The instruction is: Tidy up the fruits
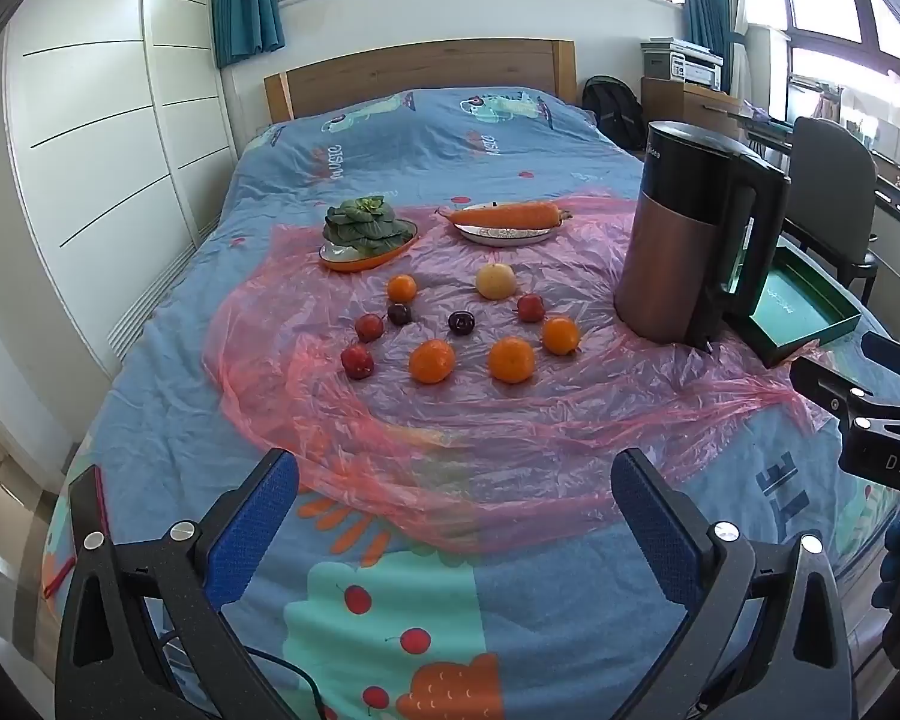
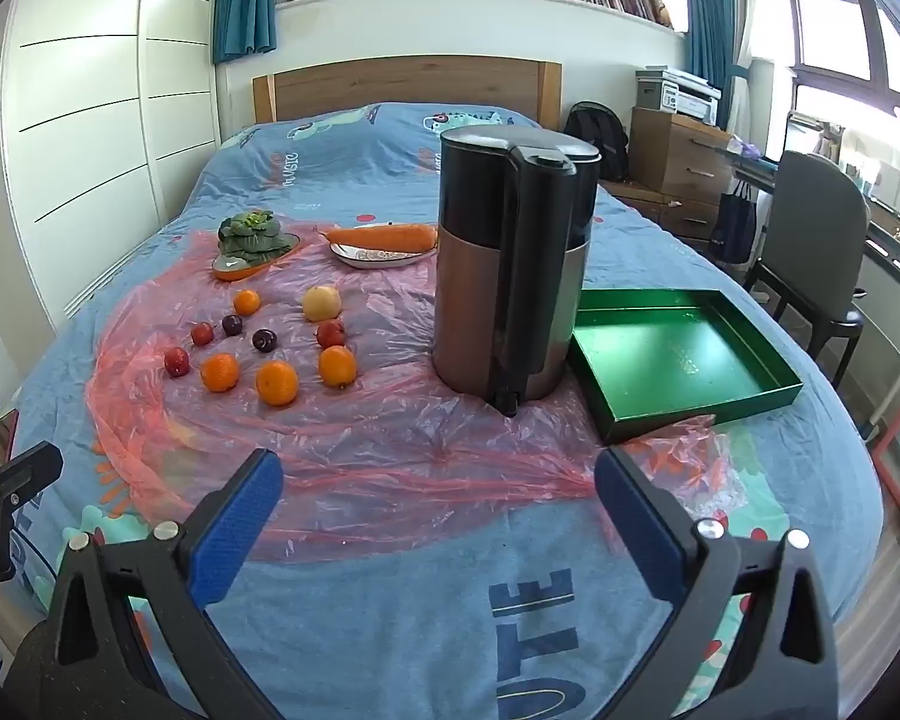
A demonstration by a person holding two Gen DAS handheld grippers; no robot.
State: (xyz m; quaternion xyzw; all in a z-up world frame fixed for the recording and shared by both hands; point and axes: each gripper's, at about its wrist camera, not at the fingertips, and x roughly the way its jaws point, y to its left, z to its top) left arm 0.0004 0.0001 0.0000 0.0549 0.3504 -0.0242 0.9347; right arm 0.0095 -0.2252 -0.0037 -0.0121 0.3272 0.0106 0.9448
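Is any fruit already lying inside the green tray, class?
No: the green tray holds nothing, while the oranges lie on the pink plastic sheet.

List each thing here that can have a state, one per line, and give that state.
Left gripper: open, empty.
Right gripper: open, empty.
Green tray: empty.
Kettle: upright, lid closed.
Orange dish: holds greens.
White plate: holds a carrot.
Fruits: loose on the plastic sheet.

The tall kettle (image 2: 513,264) blocks the way between the fruits (image 2: 276,381) on its left and the green tray (image 2: 684,354) on its right; bare sheet lies before it.
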